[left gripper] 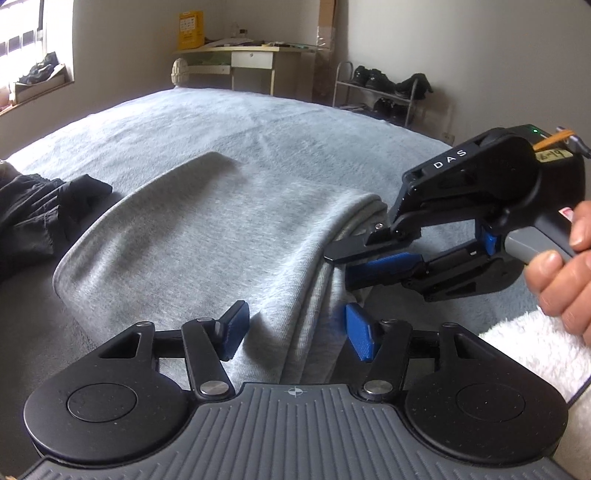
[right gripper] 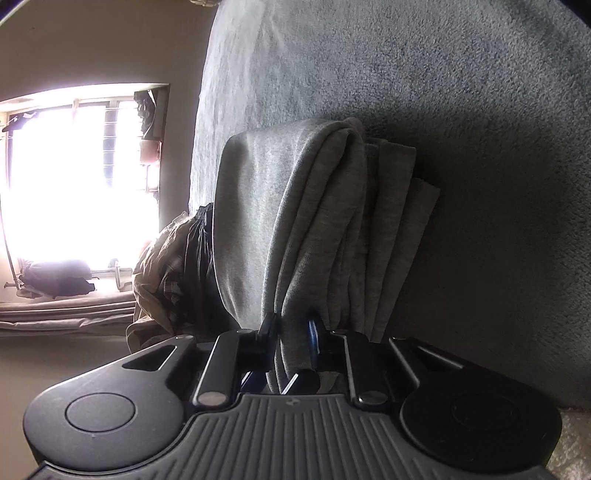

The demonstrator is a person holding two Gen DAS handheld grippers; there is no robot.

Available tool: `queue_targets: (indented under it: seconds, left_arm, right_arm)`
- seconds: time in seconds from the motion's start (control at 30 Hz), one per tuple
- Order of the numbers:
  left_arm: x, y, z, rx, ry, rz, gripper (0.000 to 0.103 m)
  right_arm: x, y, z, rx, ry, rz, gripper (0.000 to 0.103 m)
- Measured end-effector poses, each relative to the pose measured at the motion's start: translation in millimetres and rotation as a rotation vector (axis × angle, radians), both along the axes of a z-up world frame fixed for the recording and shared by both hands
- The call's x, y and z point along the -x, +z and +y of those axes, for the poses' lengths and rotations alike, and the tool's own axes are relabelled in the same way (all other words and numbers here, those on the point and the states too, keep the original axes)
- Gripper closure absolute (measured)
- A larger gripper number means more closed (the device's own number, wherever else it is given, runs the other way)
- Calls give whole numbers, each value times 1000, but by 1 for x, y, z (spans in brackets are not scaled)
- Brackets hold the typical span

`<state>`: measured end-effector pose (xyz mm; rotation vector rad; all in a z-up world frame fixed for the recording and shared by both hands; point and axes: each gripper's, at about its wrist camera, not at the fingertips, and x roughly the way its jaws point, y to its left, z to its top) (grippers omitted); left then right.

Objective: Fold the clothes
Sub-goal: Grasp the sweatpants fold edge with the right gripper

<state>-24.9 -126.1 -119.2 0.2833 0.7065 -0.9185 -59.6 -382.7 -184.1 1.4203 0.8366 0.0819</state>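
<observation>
Right gripper [right gripper: 291, 332] — jaws clamped on the grey garment's [left gripper: 192, 236] folded edge; left gripper [left gripper: 295, 332] — jaws open astride it, on bed [left gripper: 184, 122].

White letters "DAS" stand on the black arm of the right hand-held gripper [left gripper: 345, 260], at the right of the left wrist view. Near it, at the far right edge, a small yellow label [left gripper: 553, 155] has handwritten marks that may say "16-19", but they are hard to read. The yellow box [left gripper: 191, 30] at the top has print too small to read.
</observation>
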Motion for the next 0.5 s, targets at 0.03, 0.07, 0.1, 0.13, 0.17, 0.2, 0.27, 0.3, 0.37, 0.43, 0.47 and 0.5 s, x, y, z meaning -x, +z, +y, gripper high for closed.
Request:
queue_targets:
  seconds: [0.03, 0.07, 0.1, 0.13, 0.17, 0.2, 0.27, 0.3, 0.37, 0.43, 0.47, 0.5]
  left_arm:
    - [0, -1, -1, -4, 5, -9, 54]
    - [0, -1, -1, -7, 11, -18, 57]
    - [1, -2, -2, -11, 16, -27, 61]
    - [1, -3, -3, -14, 21, -36, 67]
    - [2, -2, -3, -16, 24, -54, 70]
    - [6, -1, -4, -20, 25, -81, 74]
    - [14, 1, -4, -34, 16, -149, 78]
    - [19, 2, -4, -42, 12, -184, 80]
    - [26, 2, -5, -55, 2, -234, 81]
    - [29, 2, -5, -56, -1, -260, 83]
    - [31, 1, -5, -55, -1, -270, 84]
    - [32, 1, -4, -53, -2, -281, 86]
  right_arm:
    - [-1, -1, 0, -5, 3, -1, 85]
    - [-1, -2, 0, -14, -1, 1, 85]
    - [-1, -3, -1, -23, -5, 4, 85]
    - [0, -4, -3, -36, -14, 8, 84]
    - [1, -5, -5, -49, -24, 12, 84]
    - [3, -4, -7, -55, -33, 15, 84]
    - [4, 2, -8, -49, -30, 11, 84]
    - [4, 4, -9, -46, -28, 9, 84]
    - [4, 9, -10, -56, -20, 4, 83]
    - [-3, 8, -8, -74, -5, 19, 83]
    - [-6, 6, -6, -81, 1, 32, 83]
    - [-10, 4, -5, -87, 7, 44, 83]
